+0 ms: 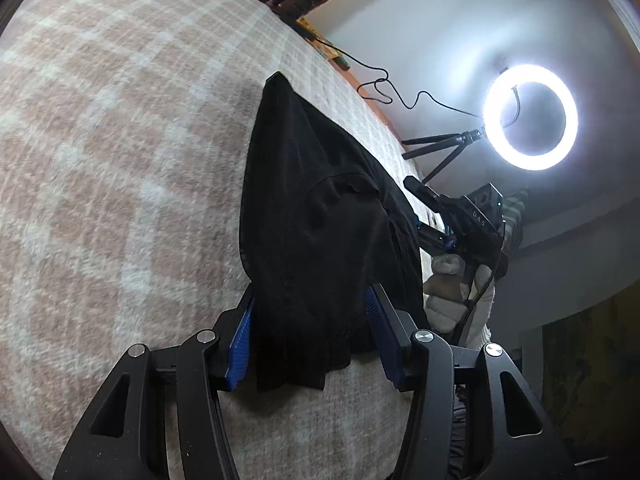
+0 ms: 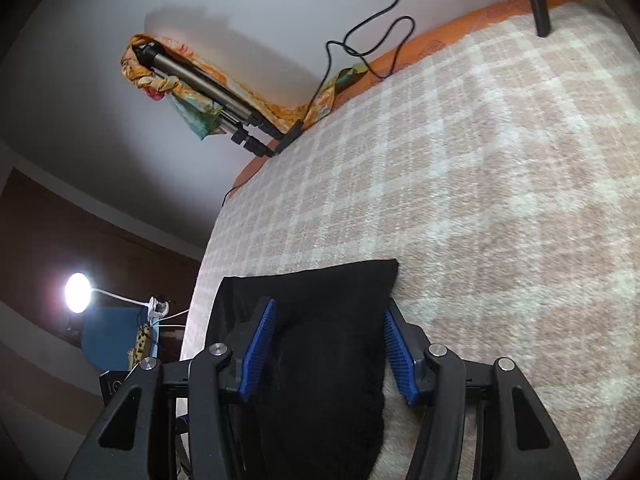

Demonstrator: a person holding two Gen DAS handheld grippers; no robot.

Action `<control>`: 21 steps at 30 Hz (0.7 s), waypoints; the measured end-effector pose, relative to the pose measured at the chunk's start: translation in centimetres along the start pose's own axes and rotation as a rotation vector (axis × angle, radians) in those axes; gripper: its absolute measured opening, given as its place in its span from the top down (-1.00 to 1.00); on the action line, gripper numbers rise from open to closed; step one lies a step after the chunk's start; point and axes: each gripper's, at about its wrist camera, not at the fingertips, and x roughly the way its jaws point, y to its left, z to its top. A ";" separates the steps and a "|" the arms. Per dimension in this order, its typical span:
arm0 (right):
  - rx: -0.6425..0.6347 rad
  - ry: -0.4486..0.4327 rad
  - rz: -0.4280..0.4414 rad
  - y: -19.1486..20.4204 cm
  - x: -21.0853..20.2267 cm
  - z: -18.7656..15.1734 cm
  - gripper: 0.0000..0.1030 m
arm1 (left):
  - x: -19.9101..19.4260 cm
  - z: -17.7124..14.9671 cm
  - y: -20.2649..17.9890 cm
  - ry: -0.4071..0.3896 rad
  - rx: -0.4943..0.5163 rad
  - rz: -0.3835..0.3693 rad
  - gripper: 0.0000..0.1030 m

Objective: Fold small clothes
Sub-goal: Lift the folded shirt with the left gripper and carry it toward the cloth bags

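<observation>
Handling: the black garment [image 1: 320, 216] looks light, limp and thin, so I judge it sags wherever unsupported; best taken at edges or corners.
Look: plain black knit, partly doubled over.
Place: on the checked blanket [image 1: 120, 160], ring light [image 1: 530, 116] at two o'clock.
Left gripper [image 1: 312, 332]: fingers spread, cloth between, no visible pinch.
Right gripper [image 2: 330, 354]: fingers spread, cloth under them.

Both tools [image 1: 310, 332] [image 2: 330, 346] half-open, angled downward
</observation>
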 end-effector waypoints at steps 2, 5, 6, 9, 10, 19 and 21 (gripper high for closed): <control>-0.005 0.000 0.002 0.2 0.3 0.0 -0.09 | 0.2 0.1 -0.4 0.004 0.013 0.003 0.06; 0.004 0.014 0.011 0.1 0.7 -0.1 0.13 | 0.2 0.0 -0.8 -0.004 0.028 0.018 0.08; 0.007 0.014 0.015 0.1 0.9 -0.2 0.19 | 0.3 0.0 -0.8 -0.003 0.028 0.023 0.17; -0.004 0.020 -0.006 0.4 1.1 -0.3 0.34 | 0.6 0.1 -1.3 -0.001 0.051 0.059 0.47; -0.007 0.023 -0.014 0.4 1.2 -0.4 0.45 | 0.7 0.0 -1.4 0.001 0.068 0.075 0.53; -0.060 0.015 -0.090 1.8 1.5 -0.7 0.88 | 1.1 -1.6 -4.6 -0.019 0.372 0.304 0.79; -0.087 0.010 -0.112 2.4 1.5 -0.7 0.90 | 1.1 -1.8 -4.8 -0.023 0.394 0.318 0.80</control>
